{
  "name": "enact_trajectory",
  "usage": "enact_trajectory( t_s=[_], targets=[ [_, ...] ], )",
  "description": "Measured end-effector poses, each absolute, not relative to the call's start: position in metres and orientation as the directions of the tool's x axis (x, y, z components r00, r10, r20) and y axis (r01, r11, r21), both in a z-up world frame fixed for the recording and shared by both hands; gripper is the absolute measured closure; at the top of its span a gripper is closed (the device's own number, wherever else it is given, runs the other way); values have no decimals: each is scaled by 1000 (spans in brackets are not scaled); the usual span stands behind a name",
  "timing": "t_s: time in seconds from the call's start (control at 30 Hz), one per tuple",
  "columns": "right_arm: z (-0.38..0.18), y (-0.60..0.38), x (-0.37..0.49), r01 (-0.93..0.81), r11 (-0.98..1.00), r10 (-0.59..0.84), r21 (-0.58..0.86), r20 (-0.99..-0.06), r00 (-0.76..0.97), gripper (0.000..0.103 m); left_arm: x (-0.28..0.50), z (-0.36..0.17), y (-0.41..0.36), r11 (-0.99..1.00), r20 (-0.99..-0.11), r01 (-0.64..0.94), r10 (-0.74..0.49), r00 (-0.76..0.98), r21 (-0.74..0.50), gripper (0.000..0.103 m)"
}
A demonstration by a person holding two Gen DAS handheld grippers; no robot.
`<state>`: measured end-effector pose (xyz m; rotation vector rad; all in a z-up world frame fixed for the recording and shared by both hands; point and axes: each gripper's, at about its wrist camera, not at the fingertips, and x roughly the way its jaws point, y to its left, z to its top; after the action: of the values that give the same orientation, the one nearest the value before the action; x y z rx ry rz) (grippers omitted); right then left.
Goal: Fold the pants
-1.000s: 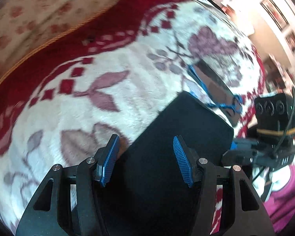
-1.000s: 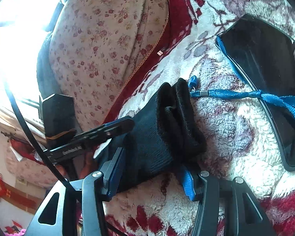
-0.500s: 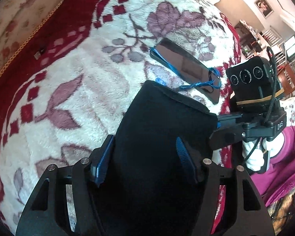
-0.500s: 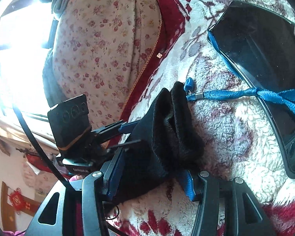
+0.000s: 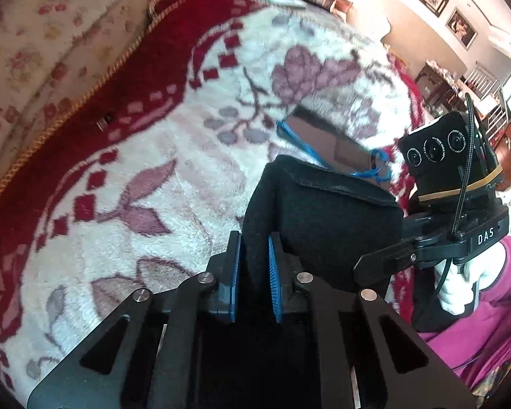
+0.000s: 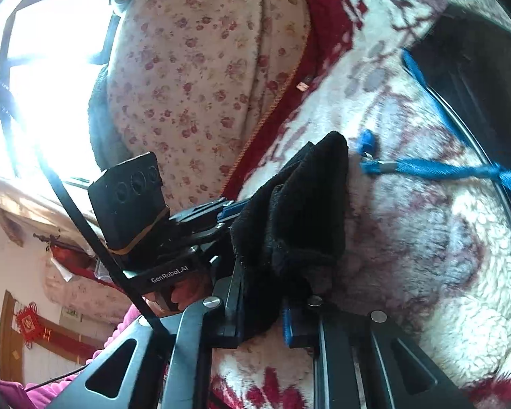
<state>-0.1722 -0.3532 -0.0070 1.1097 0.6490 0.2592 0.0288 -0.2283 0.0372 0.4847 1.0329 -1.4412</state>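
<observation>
The black pants (image 5: 327,214) are folded into a thick bundle on the white and red floral blanket (image 5: 153,177). My left gripper (image 5: 253,266) is shut on the near left edge of the bundle. My right gripper (image 6: 260,303) is shut on the other side of the same bundle (image 6: 299,211), its blue pads pressed into the fabric. In the left wrist view the right gripper's body (image 5: 453,238) shows at the right of the bundle. In the right wrist view the left gripper's body (image 6: 173,235) shows at the left.
A dark tablet (image 5: 327,139) with a blue lanyard (image 6: 436,168) lies on the blanket just beyond the pants. A floral cushion (image 6: 204,78) rises behind the blanket's red border. A room with furniture and framed pictures (image 5: 460,27) lies beyond.
Both grippers have closed: their jaws were wide around the bundle and now pinch it. The bundle's edges have bunched and risen slightly off the blanket.
</observation>
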Motion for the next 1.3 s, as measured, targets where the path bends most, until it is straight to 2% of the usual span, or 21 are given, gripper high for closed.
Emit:
enact_trajectory(
  t_s=[0.3, 0.37, 0.53, 0.73, 0.83, 0.93, 1.0, 1.1, 1.17, 1.3],
  targets=[
    [59, -308, -148, -90, 515, 587, 853, -274, 761, 88, 39, 105, -163, 216, -722, 932, -689, -64, -290, 89],
    [74, -288, -140, -150, 537, 620, 830, -268, 737, 88, 40, 113, -144, 246, -709, 926, -705, -32, -286, 93],
    [86, -242, -113, -235, 552, 687, 800, -277, 672, 88, 47, 116, -80, 363, -687, 875, -725, 48, -321, 93],
    [65, -178, -78, -283, 537, 777, 794, -335, 533, 88, 53, 86, 5, 561, -725, 755, -668, 170, -340, 93],
    [41, -137, -53, -290, 568, 793, 770, -419, 442, 88, 55, 74, 46, 648, -737, 674, -637, 225, -354, 93],
    [12, -106, -31, -250, 607, 781, 754, -509, 362, 82, 51, 70, 80, 706, -736, 604, -619, 275, -370, 93],
    [7, -96, -26, -243, 626, 770, 741, -536, 346, 78, 46, 69, 98, 725, -720, 570, -624, 304, -387, 93],
    [21, -94, -24, -286, 585, 803, 759, -493, 334, 59, 36, 71, 114, 741, -702, 533, -628, 336, -408, 90],
    [30, -97, -27, -304, 552, 825, 776, -456, 334, 59, 33, 71, 118, 741, -691, 516, -638, 340, -430, 89],
    [47, -102, -38, -325, 575, 808, 751, -459, 369, 59, 24, 70, 123, 753, -683, 471, -639, 354, -460, 86]
  ],
)
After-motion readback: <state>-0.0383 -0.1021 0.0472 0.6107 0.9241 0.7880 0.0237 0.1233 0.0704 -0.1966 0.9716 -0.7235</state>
